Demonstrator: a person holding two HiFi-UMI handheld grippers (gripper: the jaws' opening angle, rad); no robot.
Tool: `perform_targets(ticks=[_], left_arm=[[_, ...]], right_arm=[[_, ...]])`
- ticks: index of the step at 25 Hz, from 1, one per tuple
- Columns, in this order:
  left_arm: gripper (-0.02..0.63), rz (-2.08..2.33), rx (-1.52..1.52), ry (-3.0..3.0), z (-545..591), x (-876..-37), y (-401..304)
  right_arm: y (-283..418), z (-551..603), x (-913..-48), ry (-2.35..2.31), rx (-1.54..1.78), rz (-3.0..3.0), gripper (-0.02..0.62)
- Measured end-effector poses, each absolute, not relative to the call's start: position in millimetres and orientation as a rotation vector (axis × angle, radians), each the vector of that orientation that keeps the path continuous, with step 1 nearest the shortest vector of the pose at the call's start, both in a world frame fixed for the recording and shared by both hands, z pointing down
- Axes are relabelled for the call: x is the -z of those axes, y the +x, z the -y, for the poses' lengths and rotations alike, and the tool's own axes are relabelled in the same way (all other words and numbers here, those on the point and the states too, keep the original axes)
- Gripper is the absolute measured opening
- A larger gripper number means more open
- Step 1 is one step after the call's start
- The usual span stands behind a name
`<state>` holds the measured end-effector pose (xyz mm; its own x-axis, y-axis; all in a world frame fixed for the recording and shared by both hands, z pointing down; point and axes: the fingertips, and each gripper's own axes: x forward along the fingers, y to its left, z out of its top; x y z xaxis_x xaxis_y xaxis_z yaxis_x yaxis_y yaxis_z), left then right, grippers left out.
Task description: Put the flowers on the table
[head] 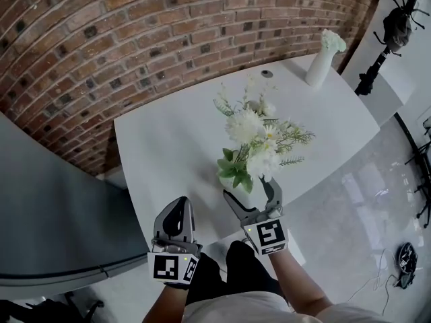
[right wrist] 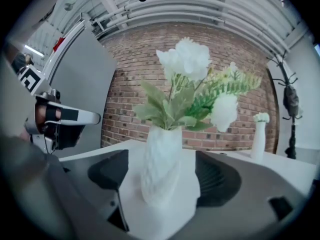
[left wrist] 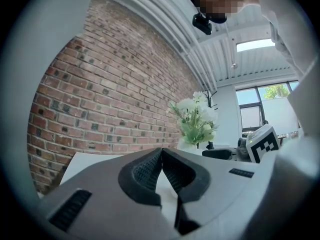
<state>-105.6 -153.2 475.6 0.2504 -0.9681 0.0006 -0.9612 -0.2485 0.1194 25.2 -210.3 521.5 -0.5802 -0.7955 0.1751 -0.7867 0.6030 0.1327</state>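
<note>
A bunch of white flowers with green leaves stands in a white textured vase on the white table, close to its near edge. My right gripper is open, one jaw on each side of the vase. In the right gripper view the vase stands upright between the jaws of the right gripper, with a gap on both sides and the flowers above. My left gripper is shut and holds nothing, at the table's near edge left of the vase. In the left gripper view that gripper has its pads together, and the flowers show to the right.
A tall slim white vase with one white flower stands at the table's far right corner. A brick wall runs behind the table. A grey panel is at the left, a black coat stand at the right.
</note>
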Motion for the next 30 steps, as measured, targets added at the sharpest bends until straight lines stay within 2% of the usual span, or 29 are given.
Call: perform_targets(ticks=[15, 26, 30], left_arm=[[0.006, 1.761, 0.109, 2.458, 143.1, -382.1, -93.4], [0.006, 1.735, 0.130, 2.469, 121.4, -351.8, -97.5], [0.006, 1.743, 0.148, 2.477, 110.8, -342.7, -100.3]], right_arm=[[47.2, 168.2, -443.2, 1.369, -0.021, 2.513, 0.403], [37.1, 143.7, -397.4, 1.375, 0.002, 2.512, 0.399], [31.4, 135.7, -382.4, 1.395, 0.039, 2.532, 0.373]])
